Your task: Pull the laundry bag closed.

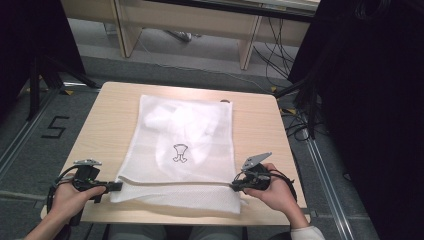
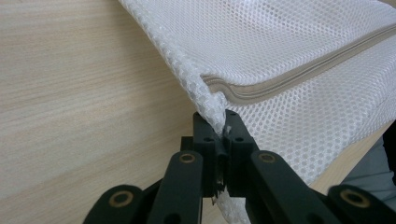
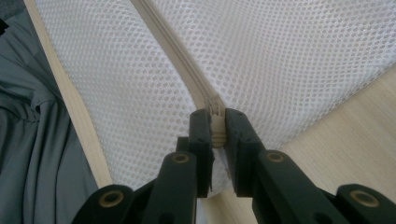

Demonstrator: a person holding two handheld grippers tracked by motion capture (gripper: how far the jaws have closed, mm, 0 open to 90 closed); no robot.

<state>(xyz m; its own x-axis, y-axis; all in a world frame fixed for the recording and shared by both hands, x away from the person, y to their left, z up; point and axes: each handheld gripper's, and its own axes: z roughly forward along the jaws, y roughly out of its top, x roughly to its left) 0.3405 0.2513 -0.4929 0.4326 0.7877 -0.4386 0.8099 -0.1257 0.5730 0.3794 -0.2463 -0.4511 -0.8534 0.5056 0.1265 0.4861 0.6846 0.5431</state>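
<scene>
On the light wooden table (image 1: 100, 130), the left gripper (image 2: 218, 133) pinches the white mesh bag (image 1: 185, 145) at its near left corner; the right gripper (image 3: 217, 123) clamps the bag's zipper (image 3: 182, 65) end at the near right

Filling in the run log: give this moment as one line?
left gripper: shut on mesh bag corner | right gripper: shut on zipper end | bag: flat on table, near edge folded
</scene>
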